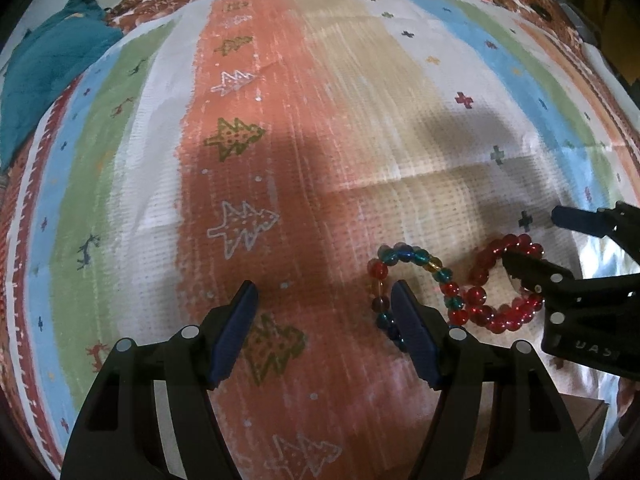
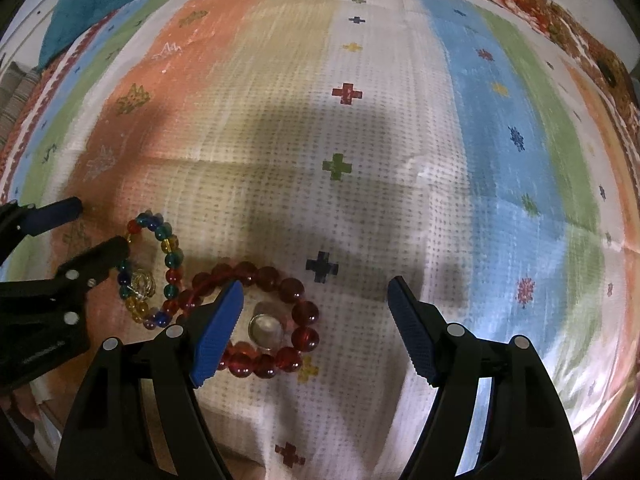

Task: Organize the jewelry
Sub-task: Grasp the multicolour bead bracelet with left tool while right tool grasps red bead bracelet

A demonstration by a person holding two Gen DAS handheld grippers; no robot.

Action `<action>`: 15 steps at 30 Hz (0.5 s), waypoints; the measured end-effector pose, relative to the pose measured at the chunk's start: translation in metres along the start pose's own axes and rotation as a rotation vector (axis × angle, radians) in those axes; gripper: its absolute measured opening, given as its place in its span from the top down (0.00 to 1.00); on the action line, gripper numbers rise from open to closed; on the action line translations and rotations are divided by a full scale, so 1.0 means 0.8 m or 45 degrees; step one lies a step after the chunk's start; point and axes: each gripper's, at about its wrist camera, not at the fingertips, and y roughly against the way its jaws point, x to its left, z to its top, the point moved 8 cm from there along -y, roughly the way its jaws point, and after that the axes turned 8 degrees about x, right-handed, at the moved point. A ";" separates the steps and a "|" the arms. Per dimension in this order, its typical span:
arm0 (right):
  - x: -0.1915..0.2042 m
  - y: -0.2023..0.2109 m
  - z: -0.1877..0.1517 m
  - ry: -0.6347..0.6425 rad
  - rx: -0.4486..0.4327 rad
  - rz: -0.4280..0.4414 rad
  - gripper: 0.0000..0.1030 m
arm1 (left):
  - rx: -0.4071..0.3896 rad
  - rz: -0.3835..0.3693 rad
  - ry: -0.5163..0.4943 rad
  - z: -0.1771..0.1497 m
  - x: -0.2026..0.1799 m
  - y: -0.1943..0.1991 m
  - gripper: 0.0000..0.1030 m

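The left gripper [image 1: 324, 296] is seen with its jaws spread wide, nothing held between them; its right finger [image 1: 412, 336] overlaps the near side of the multicoloured bead bracelet [image 1: 416, 276]. The right gripper [image 2: 316, 296] is likewise spread apart and empty, its left finger [image 2: 220, 332] lying over the near-left arc of the red bead bracelet [image 2: 296, 312].

Both bracelets are laid flat on the striped patterned cloth [image 2: 360, 128], touching each other side by side. A clear glass-like round piece [image 2: 266, 330] is located inside the red ring. A small gold wire piece [image 2: 142, 282] is located inside the multicoloured ring.

Farther off, bare cloth with cross and tree motifs is visible. A teal fabric item [image 1: 52, 68] is positioned at the far left edge of the cloth.
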 end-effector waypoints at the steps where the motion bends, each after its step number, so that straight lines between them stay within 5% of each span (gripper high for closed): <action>1: 0.000 0.000 0.001 -0.001 -0.001 0.003 0.28 | 0.000 0.004 -0.011 0.001 -0.001 -0.002 0.34; 5: -0.002 -0.002 0.003 0.010 -0.003 0.011 0.27 | 0.007 0.014 -0.012 0.003 0.000 -0.009 0.34; 15: 0.002 -0.013 -0.002 0.073 0.019 -0.069 0.35 | 0.022 0.066 -0.002 -0.002 0.007 -0.010 0.58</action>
